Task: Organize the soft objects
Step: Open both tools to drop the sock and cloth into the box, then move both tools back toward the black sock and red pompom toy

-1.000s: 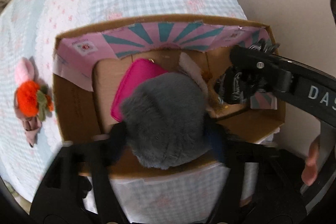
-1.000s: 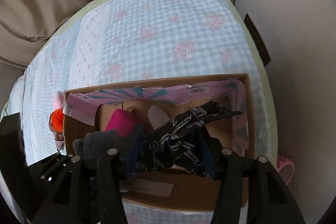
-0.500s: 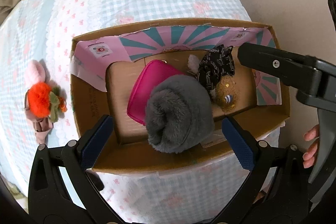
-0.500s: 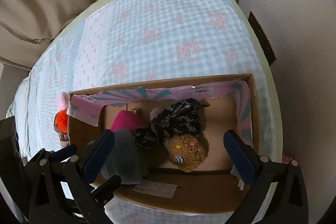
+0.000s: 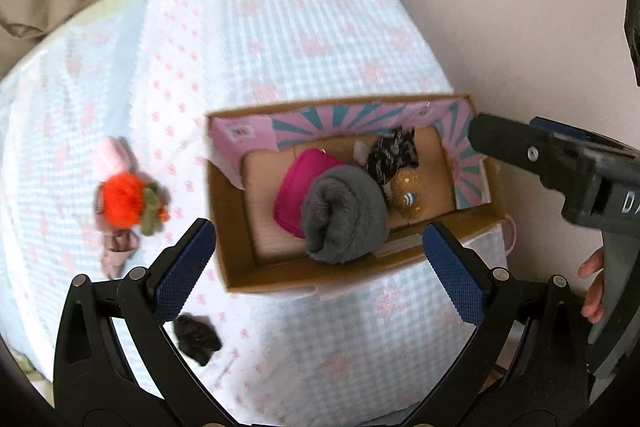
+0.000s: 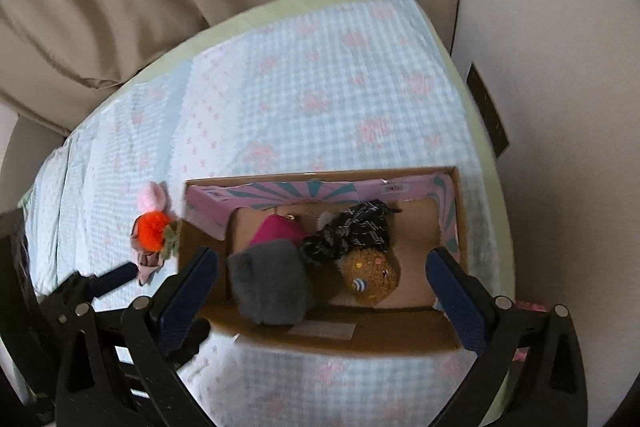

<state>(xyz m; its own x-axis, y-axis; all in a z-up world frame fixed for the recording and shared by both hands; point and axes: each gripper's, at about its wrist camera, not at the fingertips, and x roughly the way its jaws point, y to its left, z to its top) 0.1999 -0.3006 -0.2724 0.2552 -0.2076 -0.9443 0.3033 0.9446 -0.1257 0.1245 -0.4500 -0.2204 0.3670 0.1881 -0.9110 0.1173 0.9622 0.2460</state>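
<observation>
Both drops made: grey fluff (image 5: 344,215) and black scarf (image 6: 352,233) lie in the box (image 6: 320,341); left claw (image 5: 320,267) and right claw (image 6: 322,291), just opened, lift away empty. Orange toy (image 5: 124,201) next, likely.

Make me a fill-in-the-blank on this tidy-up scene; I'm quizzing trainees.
1. The grey plush lies inside the ____.
2. The orange toy lies on the ____, outside the box.
3. Both the left tongs and the right tongs are ____.
4. The brown plush lies partly under a black patterned ____.

Answers: box; bed; open; cloth
</observation>
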